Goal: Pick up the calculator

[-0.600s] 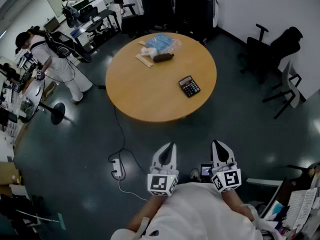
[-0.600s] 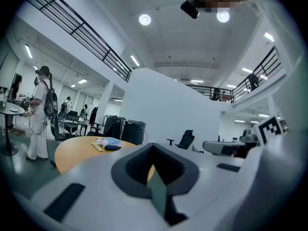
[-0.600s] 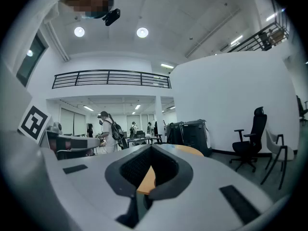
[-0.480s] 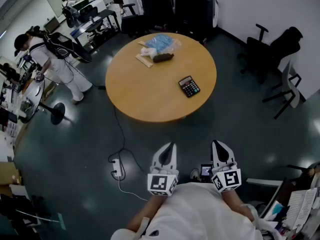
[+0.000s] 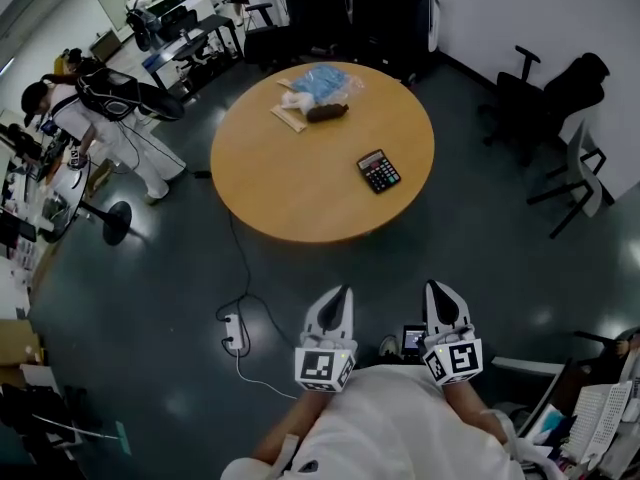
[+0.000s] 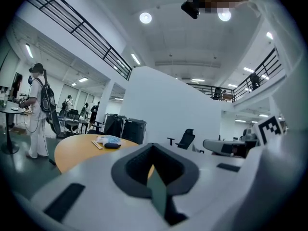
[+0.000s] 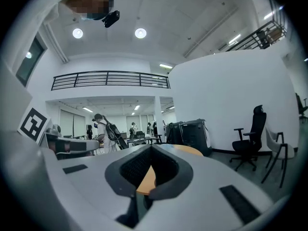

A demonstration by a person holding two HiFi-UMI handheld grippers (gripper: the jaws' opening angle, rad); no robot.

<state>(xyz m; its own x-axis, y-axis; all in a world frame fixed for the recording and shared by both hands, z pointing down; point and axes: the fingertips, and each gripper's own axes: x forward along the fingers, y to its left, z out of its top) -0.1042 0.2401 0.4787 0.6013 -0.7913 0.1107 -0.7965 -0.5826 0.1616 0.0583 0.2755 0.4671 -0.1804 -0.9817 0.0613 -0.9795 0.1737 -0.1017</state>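
The room is bright. Round lights (image 6: 145, 17) shine down from the ceiling. The dark floor (image 5: 150, 298) is shiny, with pale spots of glare. Both gripper views bend at the edges and go black in the corners. Close things look a bit blurry.

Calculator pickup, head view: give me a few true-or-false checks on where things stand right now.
The calculator lies on the round table, toward its right side. True.
The right gripper holds the calculator. False: it is shut on nothing, short of the table.
The left gripper is shut and empty. True.
The blue bag touches the calculator. False: it lies near the table's far edge, well apart.
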